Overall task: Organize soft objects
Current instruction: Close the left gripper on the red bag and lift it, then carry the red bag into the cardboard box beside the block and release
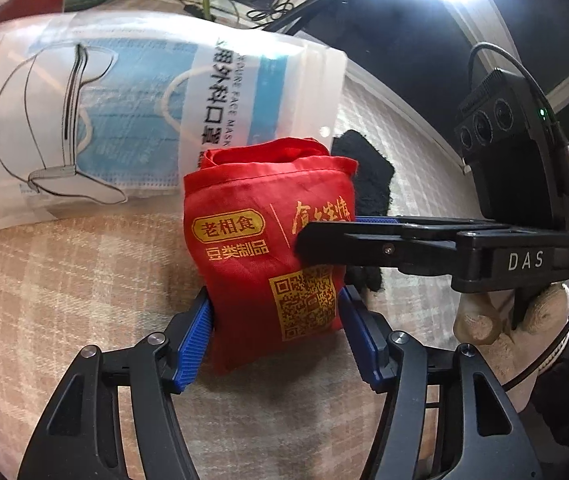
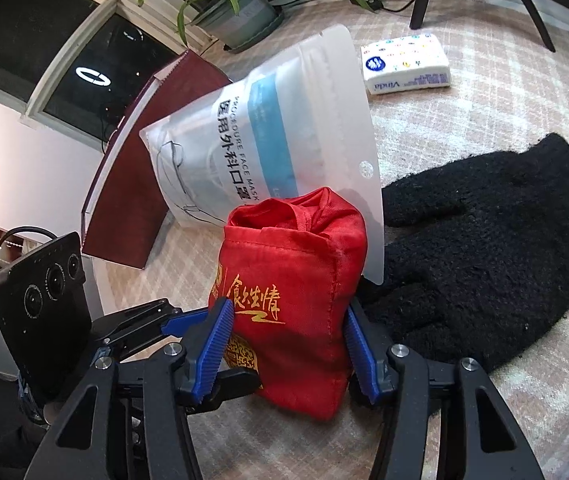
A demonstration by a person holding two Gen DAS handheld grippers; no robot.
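The red bag (image 1: 268, 240) stands up on the plaid surface (image 1: 64, 280), and it is my landmark. It is soft and folded into a fat little bundle, so I think both tools grip it to keep it from flopping open. Left of the red bag, a white mask pack (image 1: 124, 120) leans up against a dark red box (image 2: 132, 200). Around the red bag's bottom part is the left tool (image 1: 276, 332), its blue pads touching the bag's two sides, so it holds the bag. From the right of the red bag comes the right tool (image 2: 286, 344), pressing its front and back, holding it too. Right of the red bag and behind it lies a black glove (image 2: 504, 248). Farther back sits a white tissue pack (image 2: 404, 64).
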